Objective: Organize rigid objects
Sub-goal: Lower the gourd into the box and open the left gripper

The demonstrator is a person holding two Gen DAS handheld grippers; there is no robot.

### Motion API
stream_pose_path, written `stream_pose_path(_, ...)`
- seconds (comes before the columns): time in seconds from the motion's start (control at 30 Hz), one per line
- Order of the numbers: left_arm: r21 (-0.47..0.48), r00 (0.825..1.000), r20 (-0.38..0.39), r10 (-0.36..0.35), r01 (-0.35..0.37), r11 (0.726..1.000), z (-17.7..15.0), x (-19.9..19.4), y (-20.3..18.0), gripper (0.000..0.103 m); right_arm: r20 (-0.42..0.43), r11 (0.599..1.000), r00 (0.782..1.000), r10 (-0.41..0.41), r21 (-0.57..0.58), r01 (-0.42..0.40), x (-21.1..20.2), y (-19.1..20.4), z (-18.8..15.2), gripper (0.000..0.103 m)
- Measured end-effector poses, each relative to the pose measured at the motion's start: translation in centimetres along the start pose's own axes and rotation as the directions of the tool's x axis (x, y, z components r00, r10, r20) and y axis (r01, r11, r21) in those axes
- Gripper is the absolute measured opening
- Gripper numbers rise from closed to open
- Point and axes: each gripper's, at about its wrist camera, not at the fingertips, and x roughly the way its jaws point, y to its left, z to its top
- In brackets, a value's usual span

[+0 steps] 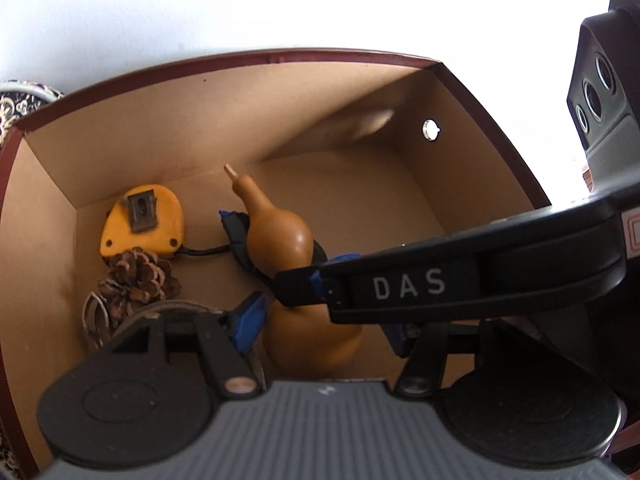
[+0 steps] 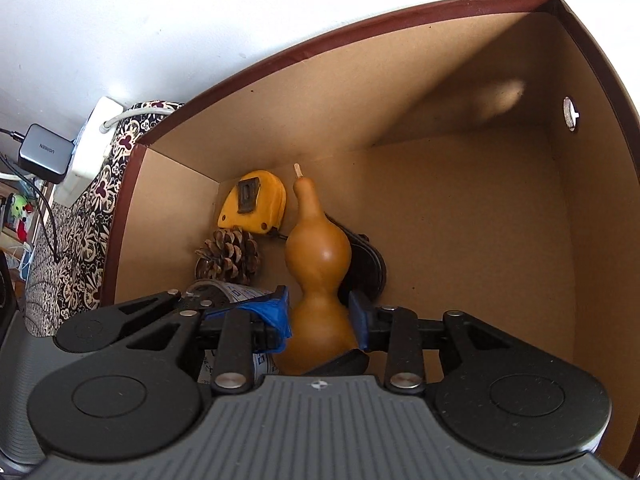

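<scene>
A tan gourd (image 1: 276, 224) (image 2: 316, 256) stands inside a brown cardboard box (image 1: 280, 55) (image 2: 360, 26), stem toward the back wall. My right gripper (image 2: 320, 316) has its blue pads (image 2: 362, 320) against both sides of the gourd's lower half. In the left wrist view it reaches in from the right as a black finger marked DAS (image 1: 408, 282). My left gripper (image 1: 320, 330) straddles the gourd's lower bulb, open, with a gap at its right pad (image 1: 396, 338).
Against the box's left corner lie a yellow tape measure (image 1: 140, 220) (image 2: 254, 204), a pine cone (image 1: 138, 276) (image 2: 228, 256) and a wire item (image 1: 94, 316). A black object (image 2: 362, 260) lies behind the gourd. Patterned cloth (image 2: 80, 240) and a charger (image 2: 44, 156) are outside, left.
</scene>
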Motion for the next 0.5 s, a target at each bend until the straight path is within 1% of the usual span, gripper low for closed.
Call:
stream_pose_path(0.17, 0.006, 1.000, 0.001, -0.003, 0.003, 1.000, -0.1, 0.5, 0.1, 0.063, 0.048, 0.998, 0.998, 0.038, 0.044, -0.040, -0.9, -1.0, -0.2, 0.017)
stream_pose_path(0.33, 0.024, 1.000, 0.005, 0.013, -0.014, 1.000, -0.4, 0.7, -0.4, 0.063, 0.127, 0.999, 0.992, 0.018, 0.033, -0.022, -1.9, -1.0, -0.5, 0.017)
stream_pose_path(0.5, 0.052, 0.999, 0.020, 0.039, -0.040, 0.998, -0.8, 0.9, -0.9, 0.063, 0.176, 1.000, 0.984, 0.009, -0.001, -0.009, -2.5, -1.2, -0.7, 0.017)
